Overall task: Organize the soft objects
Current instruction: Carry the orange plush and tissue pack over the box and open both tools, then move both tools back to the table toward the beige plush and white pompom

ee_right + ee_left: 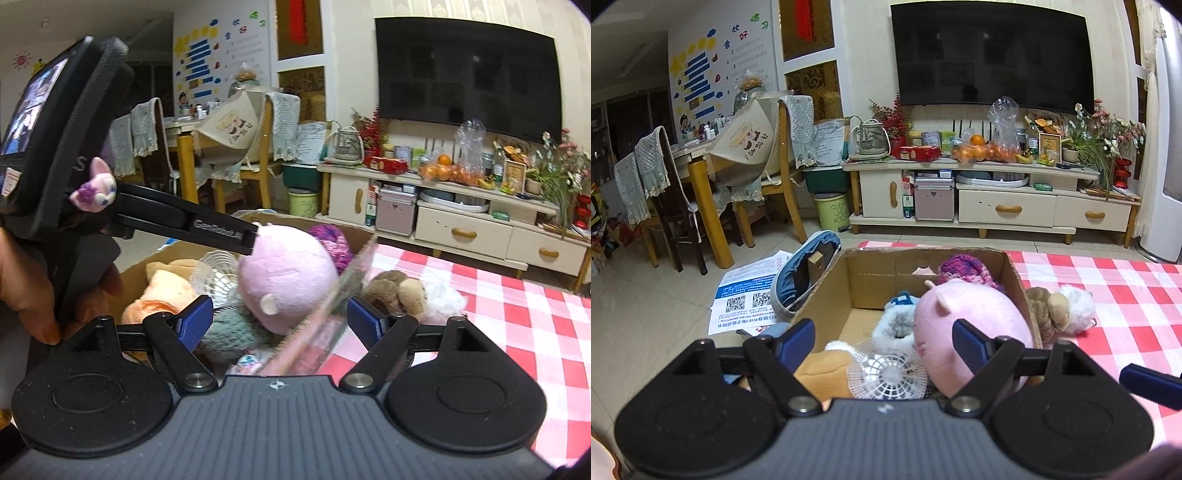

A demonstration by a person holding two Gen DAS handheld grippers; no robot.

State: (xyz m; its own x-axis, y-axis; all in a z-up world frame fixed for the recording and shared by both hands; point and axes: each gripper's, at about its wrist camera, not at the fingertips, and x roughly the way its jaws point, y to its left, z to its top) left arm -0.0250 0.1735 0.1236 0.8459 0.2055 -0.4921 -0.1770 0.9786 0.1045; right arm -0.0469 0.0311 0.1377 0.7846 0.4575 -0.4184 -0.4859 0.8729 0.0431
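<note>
Left tool [884,341] wide open, nothing between its blue pads [798,338], poised over the near end of the box [871,284]; right tool [280,319] likewise spread wide and empty, straddling the box's right wall [332,295], blurred in that view. Both aimed forward and down, most likely to reach in or to fetch what remains outside. Box standing at the left edge of the checked surface [1108,295], left side near the drop to the floor, probably so both tools can work it from the near side. Inside already: pink plush [960,325] filling the right half, purple knit [967,269] behind it at the far right corner, grey fuzzy slipper [897,325] in the middle with a small blue toy [901,297] beyond, orange plush [820,369] at the near left, white mesh disc [886,373] lying on top near the front. Still outside: brown monkey [1049,306] with a white fluffy ball [1078,306], touching the box's right wall on the surface, just right of the right tool's reach. Judged mostly done, that pair the likely last item. Soft, squashy things throughout, so a wide opening makes sense before closing on a bulky body. Crowded box, so little free room except the far left floor.
</note>
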